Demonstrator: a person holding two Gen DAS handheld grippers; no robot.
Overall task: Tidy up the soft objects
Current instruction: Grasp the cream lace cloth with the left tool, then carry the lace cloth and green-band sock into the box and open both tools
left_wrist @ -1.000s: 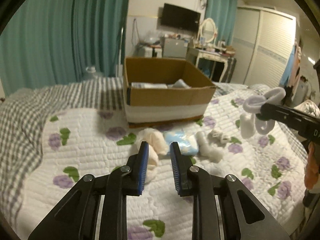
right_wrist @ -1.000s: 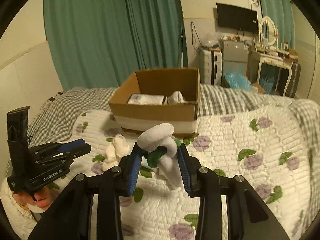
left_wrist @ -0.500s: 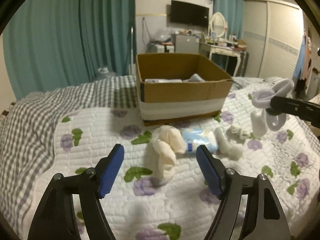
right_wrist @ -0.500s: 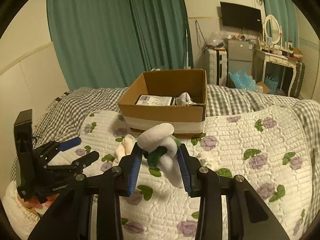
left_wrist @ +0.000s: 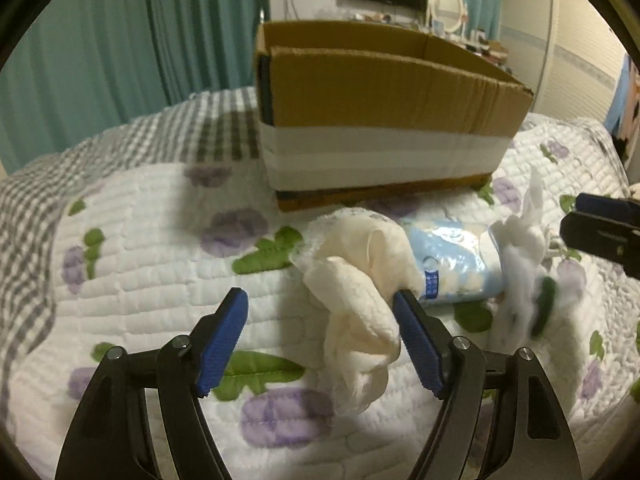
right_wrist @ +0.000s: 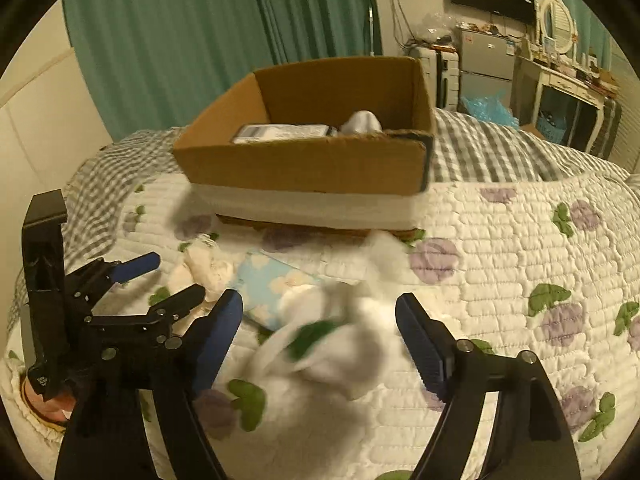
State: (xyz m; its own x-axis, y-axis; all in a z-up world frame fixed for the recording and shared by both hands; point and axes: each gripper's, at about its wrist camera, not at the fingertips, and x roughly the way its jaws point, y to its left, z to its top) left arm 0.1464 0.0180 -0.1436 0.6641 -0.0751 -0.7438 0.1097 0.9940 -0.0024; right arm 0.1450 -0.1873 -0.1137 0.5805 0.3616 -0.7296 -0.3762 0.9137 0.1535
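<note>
My left gripper [left_wrist: 322,344] is open wide over the quilt, its right finger beside a cream sock bundle [left_wrist: 360,280]. A light blue tissue pack [left_wrist: 456,260] lies just right of it. My right gripper [right_wrist: 318,340] is open; the white sock with green trim [right_wrist: 332,348] is blurred between its spread fingers, loose on or just above the quilt. That sock also shows in the left wrist view [left_wrist: 532,280]. The cardboard box [right_wrist: 312,164] stands behind, holding a white packet [right_wrist: 280,133] and a pale item.
The bed has a white quilt [left_wrist: 152,264] with purple flowers and a grey checked blanket [left_wrist: 36,200] at the left. Teal curtains [right_wrist: 200,40] hang behind. A dresser and fridge [right_wrist: 488,64] stand far back. The left gripper shows in the right wrist view [right_wrist: 160,280].
Both grippers moved down toward the quilt and nearer the box. My right gripper opened and let go of the white sock. My left gripper, shut a second ago, opened wide.
</note>
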